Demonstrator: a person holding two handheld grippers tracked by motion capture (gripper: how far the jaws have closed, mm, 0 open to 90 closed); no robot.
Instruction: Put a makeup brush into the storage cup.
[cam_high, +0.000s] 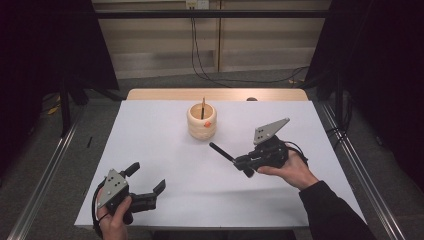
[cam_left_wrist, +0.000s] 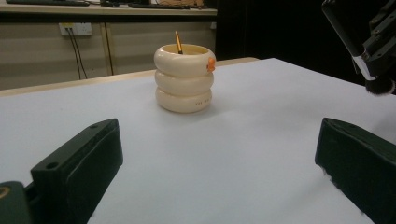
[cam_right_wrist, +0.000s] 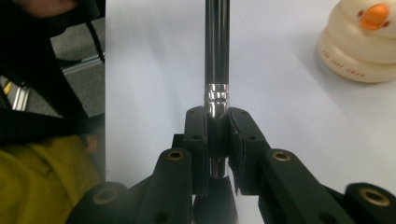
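- The right gripper (cam_right_wrist: 217, 140) has its fingers (cam_right_wrist: 195, 140) clenched on a black makeup brush with a silver metal collar (cam_right_wrist: 217, 60); the pads press just below the collar, the dark handle runs out ahead of them, and the bristle tuft sits behind them.
- The left gripper (cam_high: 149, 179) rests on the white worktop (cam_high: 165, 145), fingers (cam_left_wrist: 84, 163) spread wide, nothing between them.
- A cream ribbed ring-stacked holder (cam_high: 202, 121) stands well ahead of both sets of fingers, with a thin wooden-handled brush (cam_high: 203, 107) upright inside.
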